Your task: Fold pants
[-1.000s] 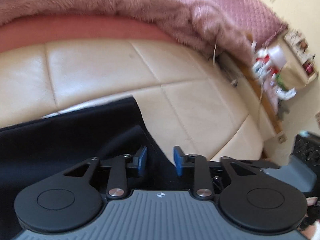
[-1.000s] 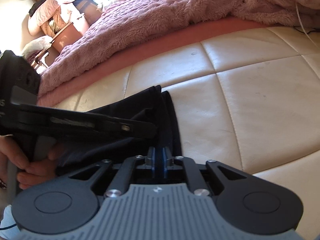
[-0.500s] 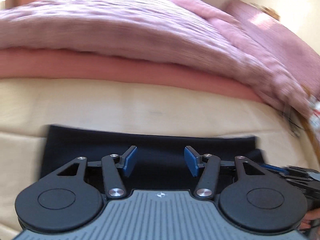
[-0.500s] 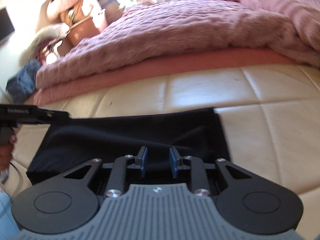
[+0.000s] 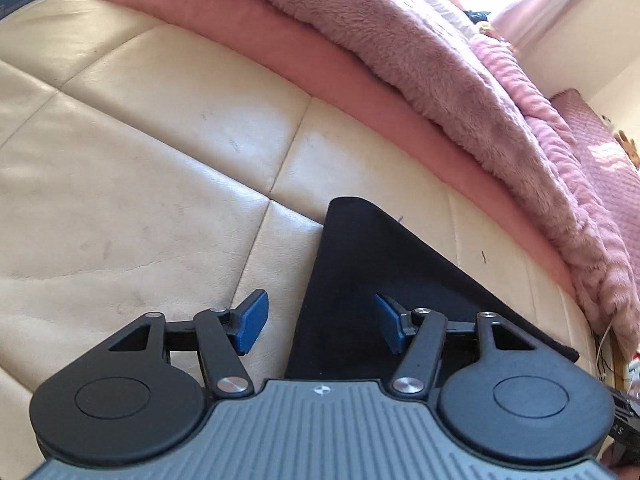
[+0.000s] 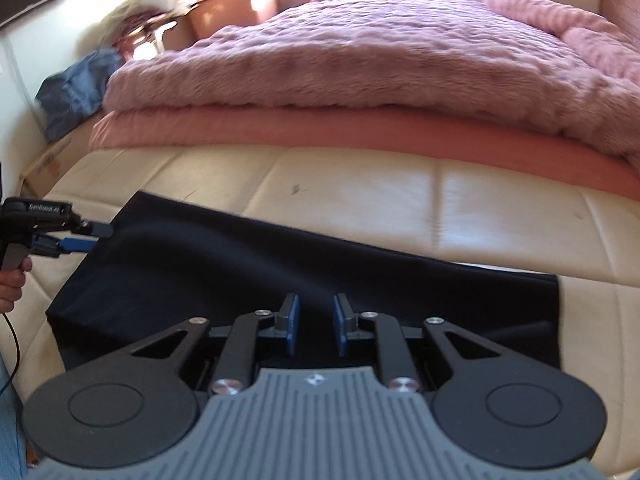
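Observation:
The black pants (image 6: 248, 276) lie flat as a long folded band across the cream leather surface (image 6: 360, 200). My right gripper (image 6: 316, 322) hovers over their near edge, right of the middle. Its blue pads stand a narrow gap apart, closing, with no cloth pinched between them. In the left wrist view the left gripper (image 5: 320, 324) hangs over the left end of the pants (image 5: 372, 280). Its jaws are wide and still opening; the cloth's edge runs under the gap and neither pad presses it. The right wrist view shows the left gripper (image 6: 90, 236) at the pants' far left corner, held by a hand (image 6: 10, 284).
A fuzzy pink blanket (image 6: 360, 72) on a salmon sheet (image 6: 320, 132) borders the leather along its far side. A blue cloth (image 6: 76, 88) and a cardboard box (image 6: 52, 156) sit at the far left, with furniture behind. Bare leather (image 5: 140, 180) lies left of the pants.
The right gripper let go of the bunched cloth and shifted right. The left gripper swung to the pants' left end and its jaws widened. The pants now lie spread flat.

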